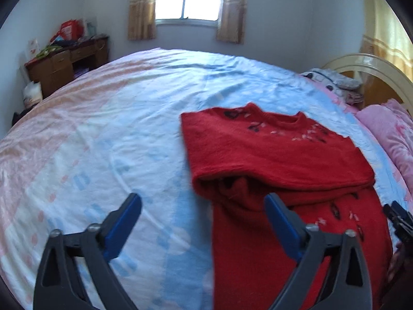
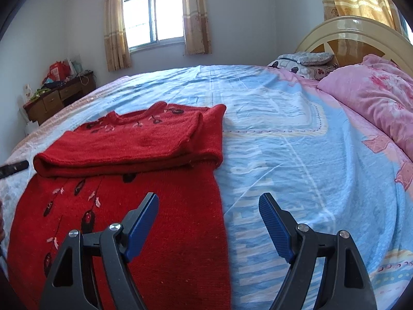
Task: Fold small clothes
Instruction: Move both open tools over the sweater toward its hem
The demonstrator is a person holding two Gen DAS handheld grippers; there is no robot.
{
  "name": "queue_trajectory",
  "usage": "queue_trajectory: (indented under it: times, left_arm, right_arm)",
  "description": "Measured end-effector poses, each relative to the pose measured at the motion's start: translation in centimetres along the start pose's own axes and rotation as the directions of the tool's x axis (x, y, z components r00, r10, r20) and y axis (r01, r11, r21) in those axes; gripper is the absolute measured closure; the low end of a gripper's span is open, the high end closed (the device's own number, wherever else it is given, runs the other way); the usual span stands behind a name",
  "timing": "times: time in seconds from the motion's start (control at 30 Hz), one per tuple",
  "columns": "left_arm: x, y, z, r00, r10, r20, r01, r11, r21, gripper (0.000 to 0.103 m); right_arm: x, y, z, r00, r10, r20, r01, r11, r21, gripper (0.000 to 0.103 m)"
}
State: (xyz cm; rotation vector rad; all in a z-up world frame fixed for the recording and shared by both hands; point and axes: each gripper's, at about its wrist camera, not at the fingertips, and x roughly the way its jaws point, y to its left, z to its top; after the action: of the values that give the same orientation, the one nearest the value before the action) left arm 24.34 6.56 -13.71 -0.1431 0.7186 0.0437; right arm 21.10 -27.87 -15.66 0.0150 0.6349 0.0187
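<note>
With both the left gripper (image 1: 202, 208) and right gripper (image 2: 209, 205) spread and empty, pinch the soft, limp sweater (image 2: 144, 139) at its lower-frame hem corners, as thick knit sags

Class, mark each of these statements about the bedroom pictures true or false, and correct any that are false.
1. The red sweater lies on the bed sheet with its sleeves folded across the chest. True.
2. The left tool is clamped on the sweater's hem. False: its jaws are wide apart and hold nothing.
3. The right tool is open, with one finger over the sweater. True.
4. The sweater is plain, with no pattern. False: dark and pale motifs run across the chest and down the body.
5. A pink quilt lies near the headboard. True.
6. The curtains are drawn over the window. False: they hang open at its sides.
</note>
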Motion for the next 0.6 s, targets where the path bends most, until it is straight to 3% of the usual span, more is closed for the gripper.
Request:
queue_trajectory:
  times: [0.1,0.2,0.27,0.43,0.6]
  left_arm:
    - [1.8,-0.9,0.7,0.997,0.071,0.017,-0.072,0.996,0.053,0.001]
    - [5.0,-0.1,0.9,0.982,0.174,-0.07,-0.169,0.983,0.07,0.001]
    - [5.6,1.6,0.8,0.988,0.11,-0.104,-0.113,0.993,-0.026,0.0]
    - [5.9,3.2,0.8,0.99,0.085,-0.113,-0.099,0.988,-0.122,0.0]
    - [5.7,2.7,0.4,0.99,0.104,-0.093,-0.114,0.987,-0.11,0.0]
  right_arm:
    - [0.2,0.9,-0.4,1.0,-0.011,-0.006,0.011,0.999,-0.034,0.023]
    - [-0.5,1.4,-0.5,1.0,0.006,0.02,-0.005,0.998,-0.064,0.023]
    - [-0.9,1.3,-0.3,0.999,0.03,0.022,-0.029,0.998,-0.049,0.023]
    - [-0.2,1.0,2.7,0.995,0.098,0.0,-0.098,0.995,0.018,0.024]
    - [2.9,2.3,6.3,0.994,0.097,-0.042,-0.096,0.995,0.019,0.047]
